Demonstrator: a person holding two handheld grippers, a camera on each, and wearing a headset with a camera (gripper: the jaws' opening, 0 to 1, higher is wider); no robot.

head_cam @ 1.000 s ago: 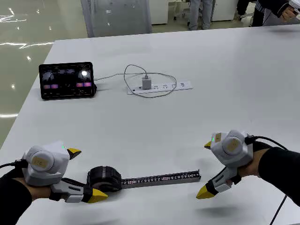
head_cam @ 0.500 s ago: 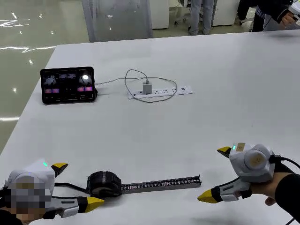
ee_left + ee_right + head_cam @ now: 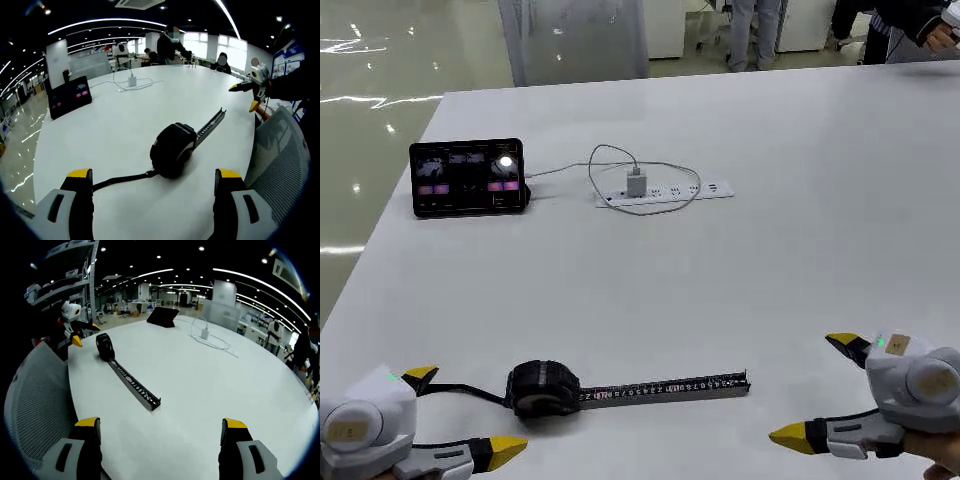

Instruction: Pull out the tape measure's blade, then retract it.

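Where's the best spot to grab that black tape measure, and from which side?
Probably the round black case, pinched across its flat sides by the left gripper coming from the strap end. It stands on edge, and the blade sticks out the other way.

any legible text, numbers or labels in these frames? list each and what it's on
Nothing is sharp enough to quote.
Blade: a printed scale with digits runs along it, too small to read.
Tablet: screen lit with pink and white tiles, any text blurred.
Power strip: no readable marking.
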